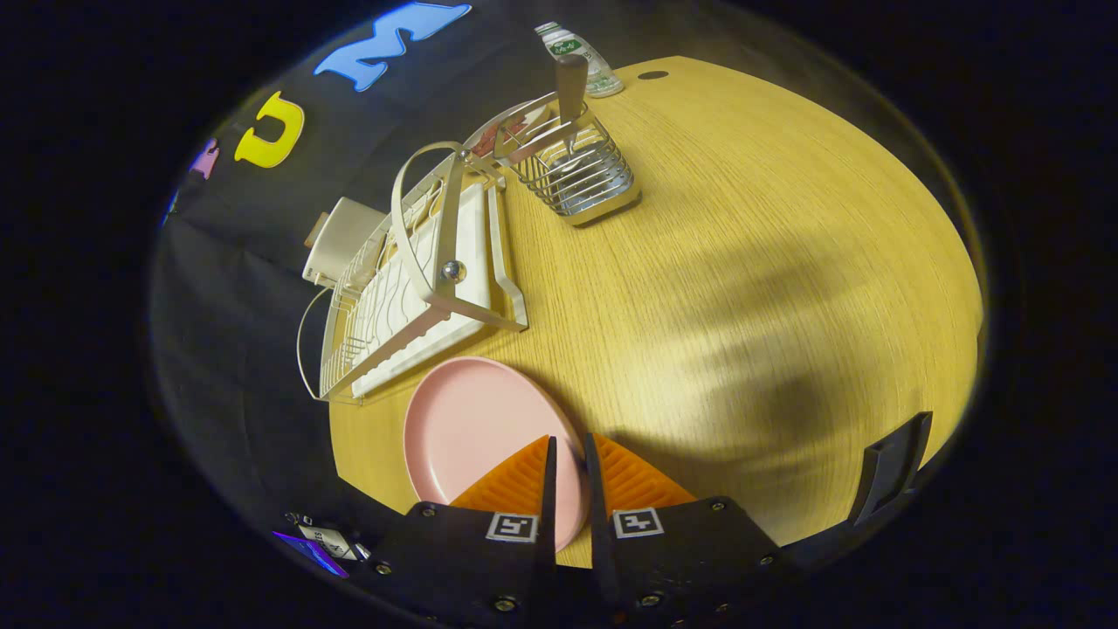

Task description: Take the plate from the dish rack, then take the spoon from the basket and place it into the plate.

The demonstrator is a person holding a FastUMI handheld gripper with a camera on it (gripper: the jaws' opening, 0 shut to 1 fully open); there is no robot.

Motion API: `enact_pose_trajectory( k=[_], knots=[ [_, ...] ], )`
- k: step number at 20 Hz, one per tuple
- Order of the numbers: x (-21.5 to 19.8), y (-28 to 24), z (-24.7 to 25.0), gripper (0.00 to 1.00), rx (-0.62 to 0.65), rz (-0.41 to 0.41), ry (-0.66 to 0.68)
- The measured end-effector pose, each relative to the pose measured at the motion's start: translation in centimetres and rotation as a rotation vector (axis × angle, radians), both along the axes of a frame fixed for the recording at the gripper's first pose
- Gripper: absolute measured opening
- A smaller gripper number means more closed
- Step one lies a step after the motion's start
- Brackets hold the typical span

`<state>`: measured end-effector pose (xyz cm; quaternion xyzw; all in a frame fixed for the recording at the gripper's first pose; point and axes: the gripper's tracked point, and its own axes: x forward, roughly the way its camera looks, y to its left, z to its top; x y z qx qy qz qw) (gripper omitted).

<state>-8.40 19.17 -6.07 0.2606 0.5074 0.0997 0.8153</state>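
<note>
Risk: my claw (568, 454) pinches the plate (476, 428) rim between nearly closed fingers, near the table (742, 288) edge; careless release could tip it off.

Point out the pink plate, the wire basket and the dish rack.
pink plate (467, 428): gripper view, on its flat centre.
wire basket (581, 179): gripper view, on its wire wall.
dish rack (410, 297): gripper view, on its white tray.
</note>
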Motion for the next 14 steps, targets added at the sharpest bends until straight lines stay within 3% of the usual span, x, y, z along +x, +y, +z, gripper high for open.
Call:
enact_pose_trajectory(
  k=[4,10,14],
  knots=[
    [1.1,-1.5,2.7,0.17,-0.027,0.0,-0.122],
    [4.0,-5.5,6.7,0.17,-0.24,-0.015,-0.469],
    [5.0,-7.3,7.5,0.17,-0.303,-0.048,-0.588]
  ],
)
